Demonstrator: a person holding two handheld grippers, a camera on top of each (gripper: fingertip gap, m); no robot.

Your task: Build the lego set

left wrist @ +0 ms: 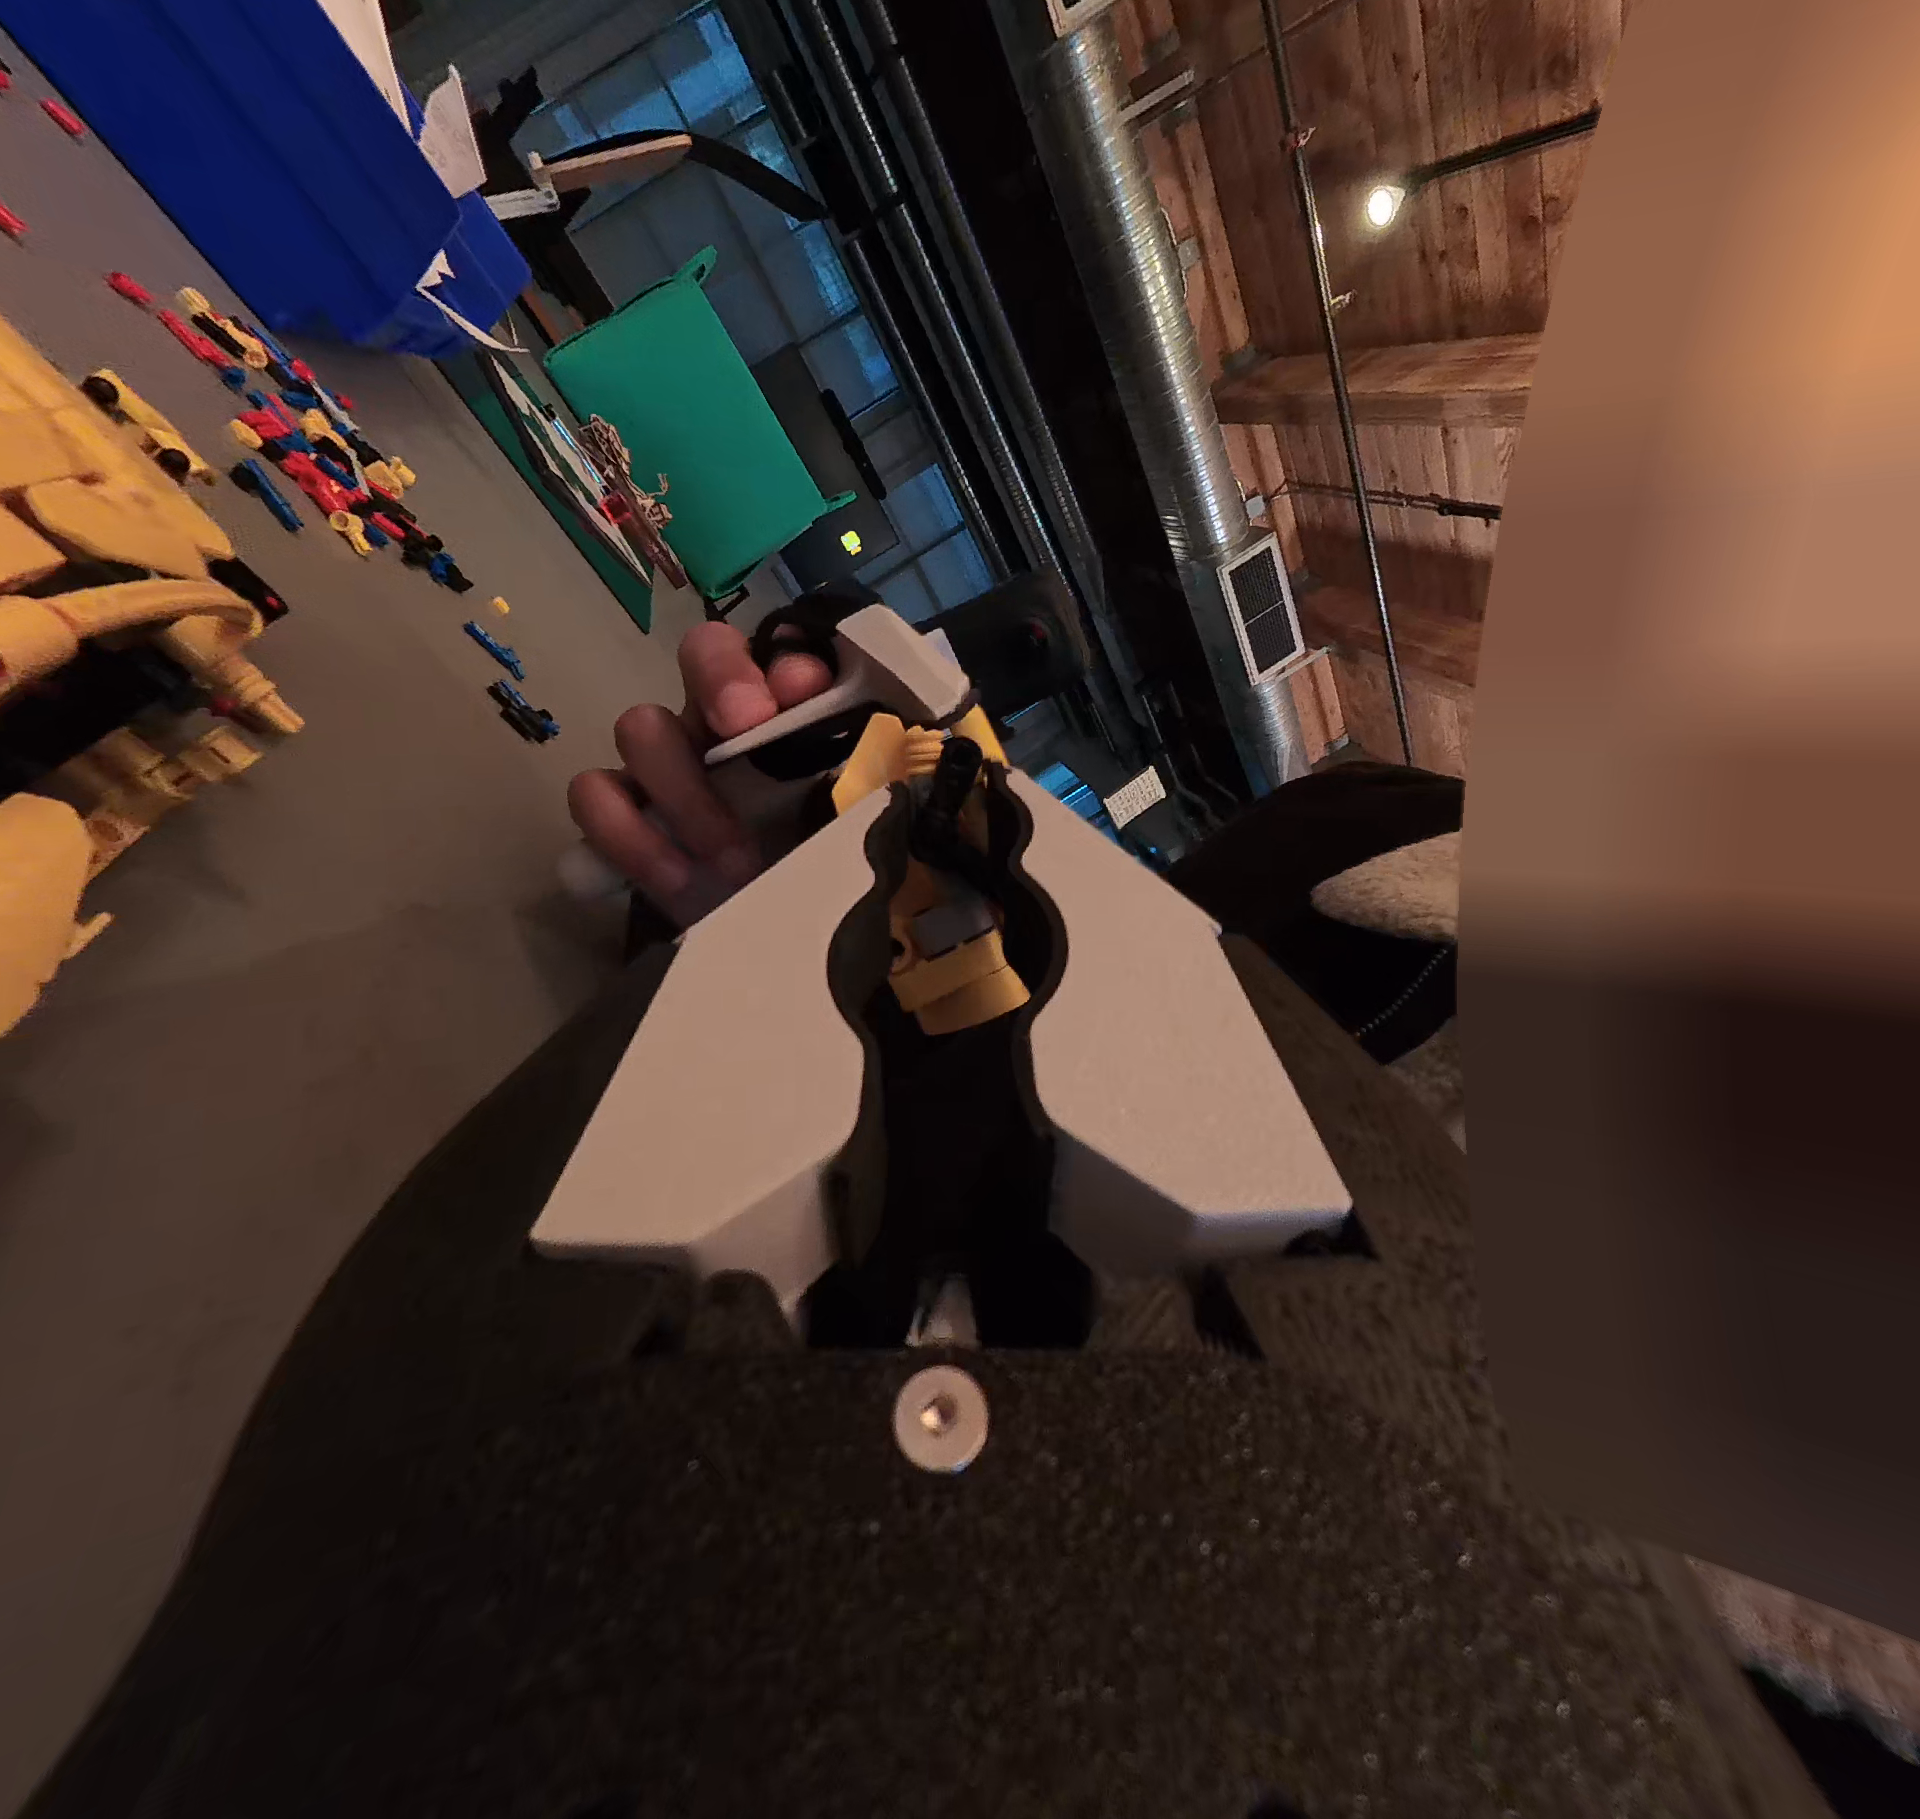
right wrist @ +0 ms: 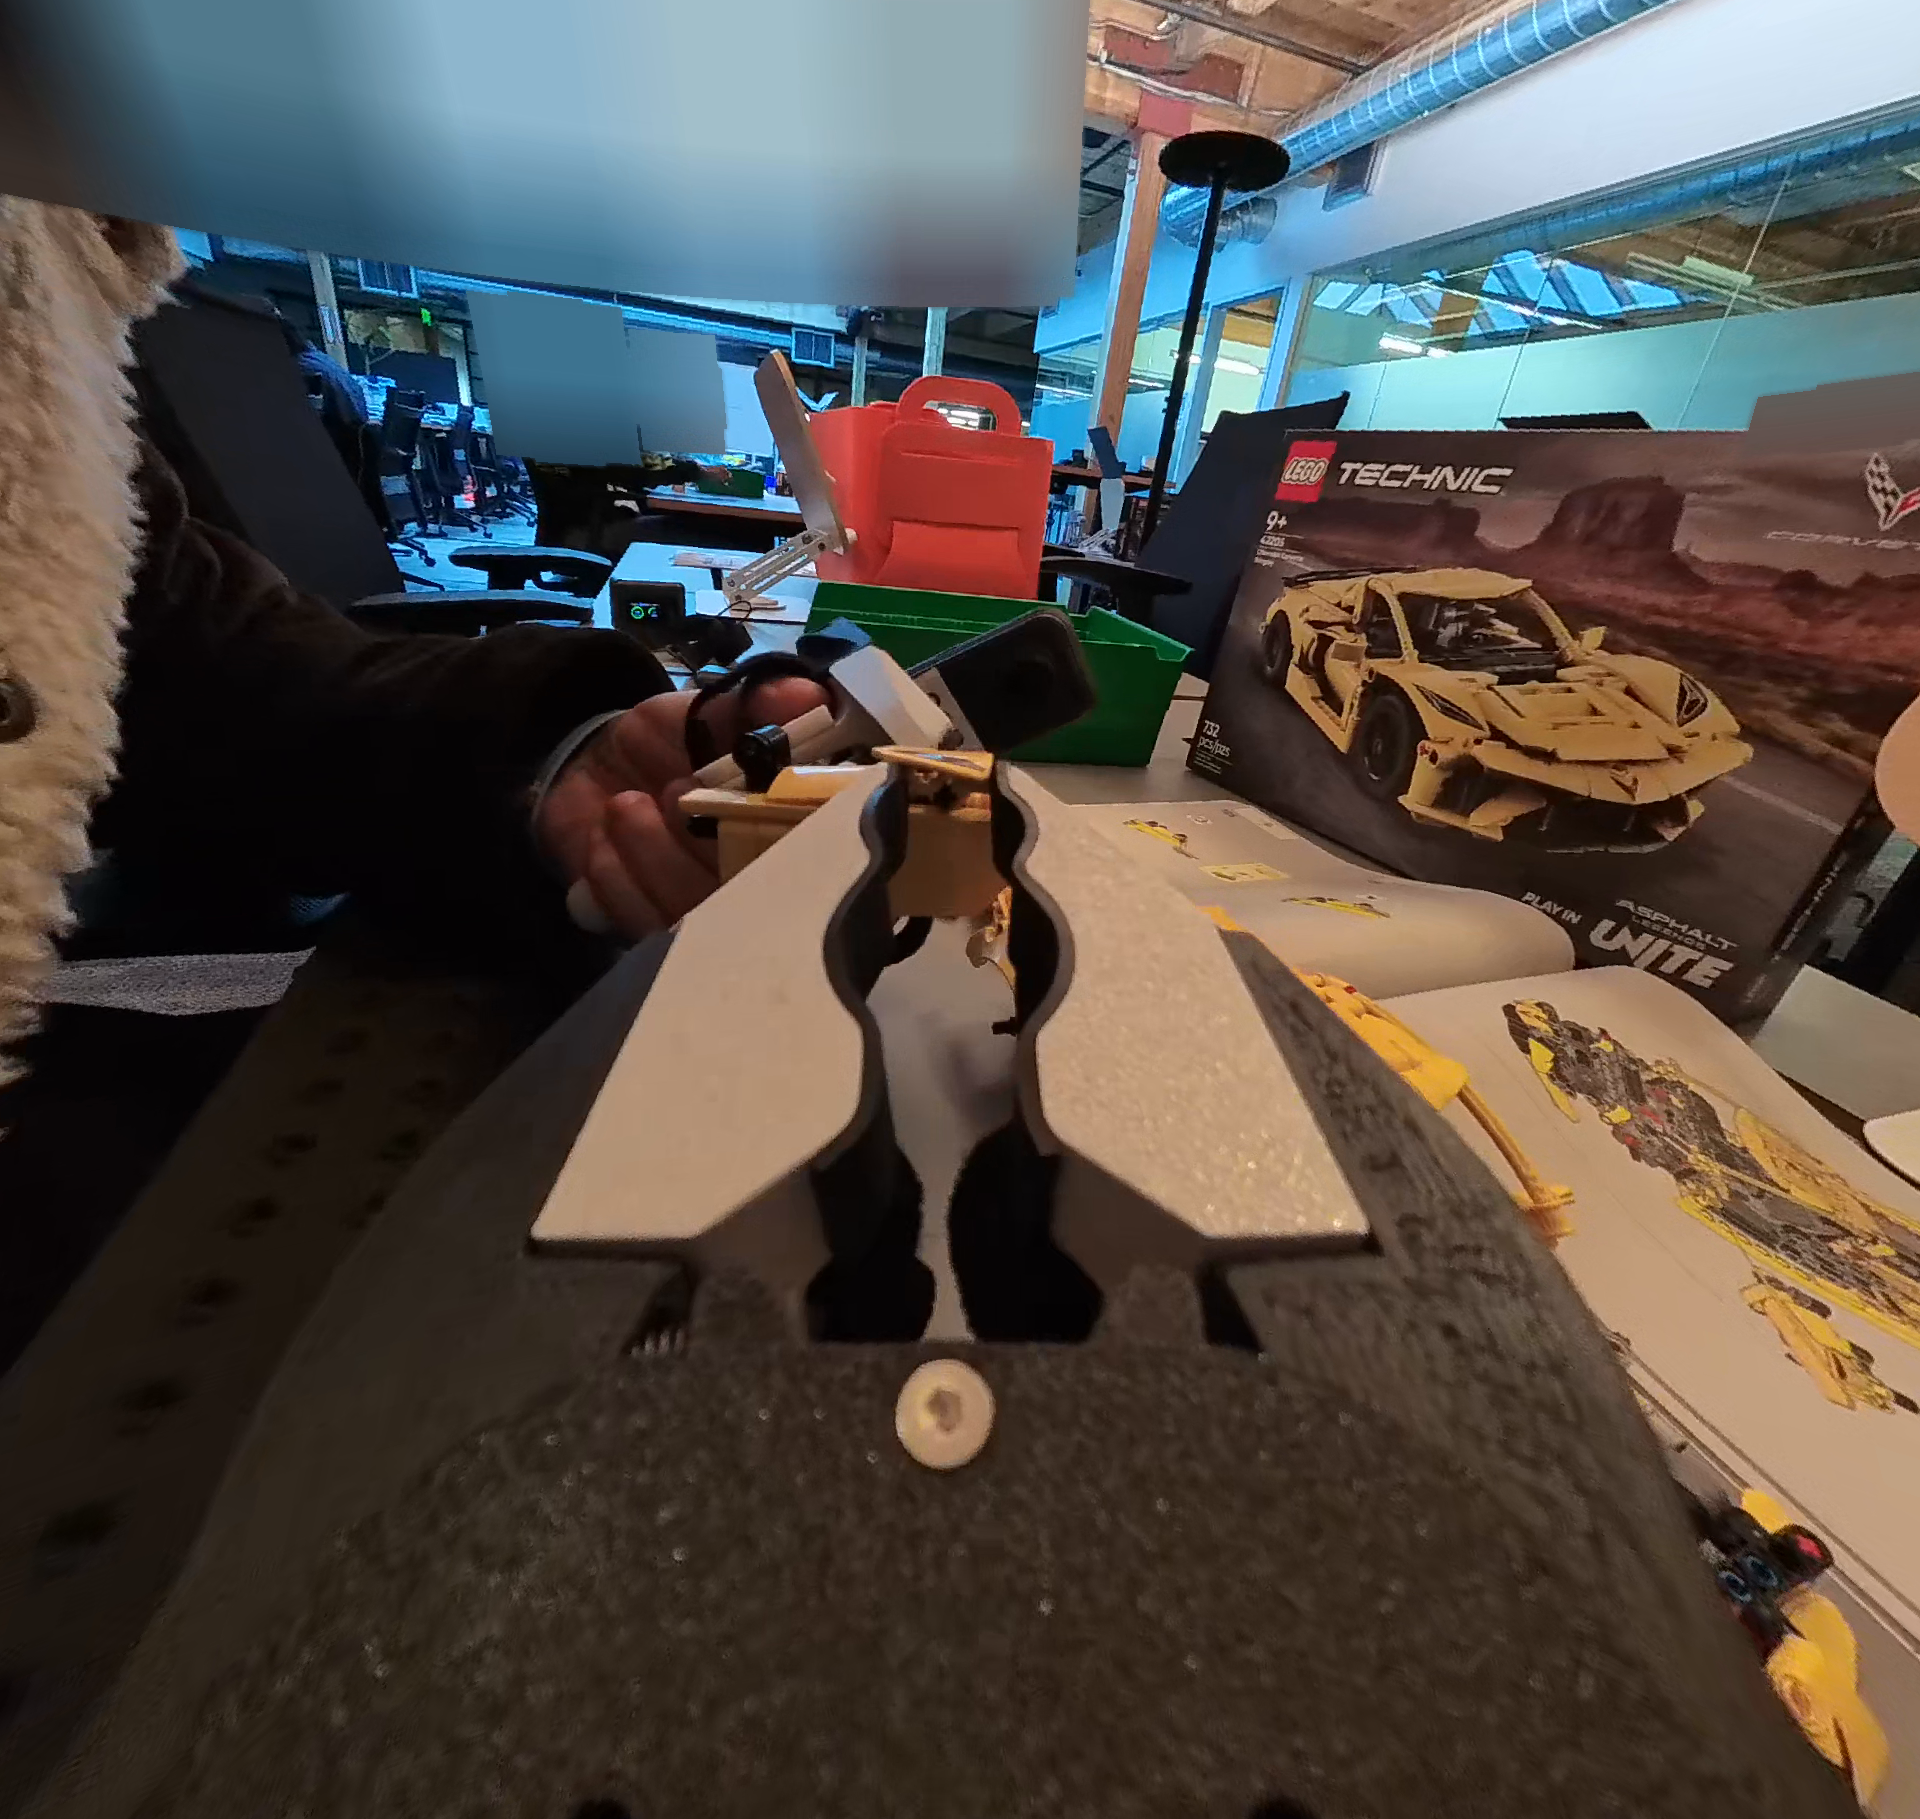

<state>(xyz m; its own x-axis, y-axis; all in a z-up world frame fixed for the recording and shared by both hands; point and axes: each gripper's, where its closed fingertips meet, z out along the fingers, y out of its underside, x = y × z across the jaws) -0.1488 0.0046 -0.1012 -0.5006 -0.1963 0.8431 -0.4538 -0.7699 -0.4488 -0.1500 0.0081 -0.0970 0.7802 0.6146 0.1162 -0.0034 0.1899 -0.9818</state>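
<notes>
While the left wrist view tilts sideways, the left hand-held gripper (left wrist: 951, 834) is closed on a small yellow and black lego sub-assembly (left wrist: 956, 959), a black pin poking out past its tips. Just beyond it sits the right hand-held gripper (left wrist: 914, 720), a hand (left wrist: 675, 793) wrapped around its white trigger. On the grey desk (left wrist: 364, 834) to the left lie a partly built pale yellow lego car body (left wrist: 114, 564) and a scatter of loose red, blue, yellow and black lego pins (left wrist: 312, 460), with a blue plastic bin (left wrist: 229, 107) behind them.

From the right wrist view, the right hand-held gripper (right wrist: 940, 813) is clamped on a tan-yellow lego panel piece (right wrist: 935, 855), touching or nearly touching the part held opposite by the left hand-held gripper (right wrist: 894, 709); which exactly I cannot tell. An open instruction booklet (right wrist: 1714, 1198) lies to the right, with the dark lego box printed with a yellow car (right wrist: 1558, 678) standing behind it and a green plastic tray (right wrist: 1101, 668) beyond.

Judging by the many loose pins and the separate car body, the build looks partway done, with this sub-assembly not yet joined on.
</notes>
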